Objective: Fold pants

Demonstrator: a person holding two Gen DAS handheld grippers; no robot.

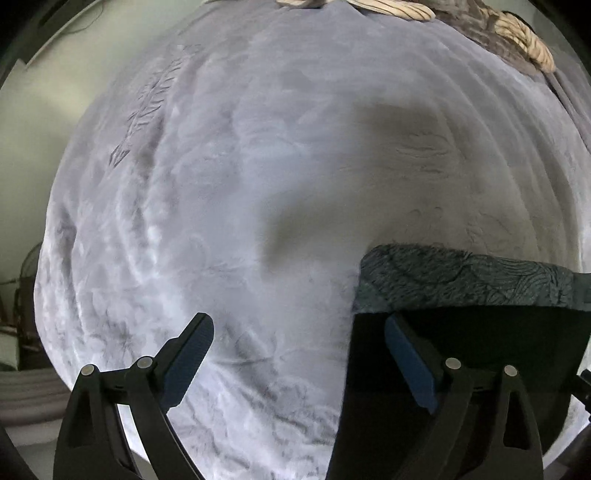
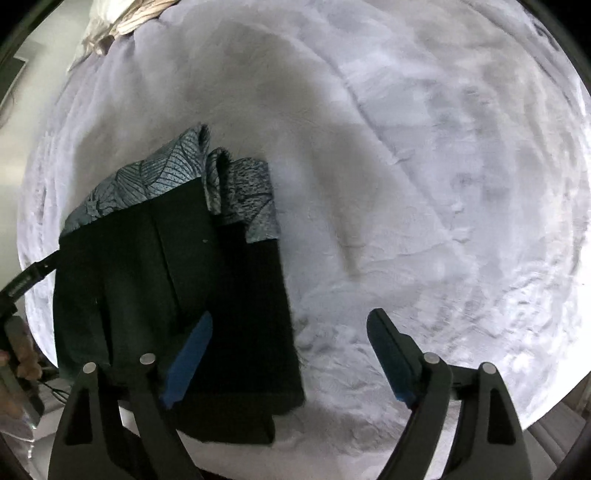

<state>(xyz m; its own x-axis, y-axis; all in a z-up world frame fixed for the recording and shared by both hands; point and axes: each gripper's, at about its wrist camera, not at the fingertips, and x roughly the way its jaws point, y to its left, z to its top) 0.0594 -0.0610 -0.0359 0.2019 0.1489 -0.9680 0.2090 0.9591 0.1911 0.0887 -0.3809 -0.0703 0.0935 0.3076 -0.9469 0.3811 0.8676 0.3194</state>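
The dark pants (image 2: 177,280) lie folded on a pale grey plush blanket (image 2: 406,184), with patterned grey-blue leaf-print fabric (image 2: 236,192) showing at their far end. In the left wrist view the pants (image 1: 461,354) fill the lower right, with the patterned band (image 1: 461,277) along their far edge. My left gripper (image 1: 299,325) is open above the pants' left edge, its right finger over the dark cloth. My right gripper (image 2: 290,325) is open above the pants' right edge, its left finger over the cloth. Neither holds anything.
The blanket (image 1: 258,166) covers a bed. Cream striped cloth (image 1: 399,9) and a brownish item (image 1: 476,22) lie at the far edge; the cream cloth also shows in the right wrist view (image 2: 122,22). The person's hand and the other gripper's handle (image 2: 22,288) are at the left.
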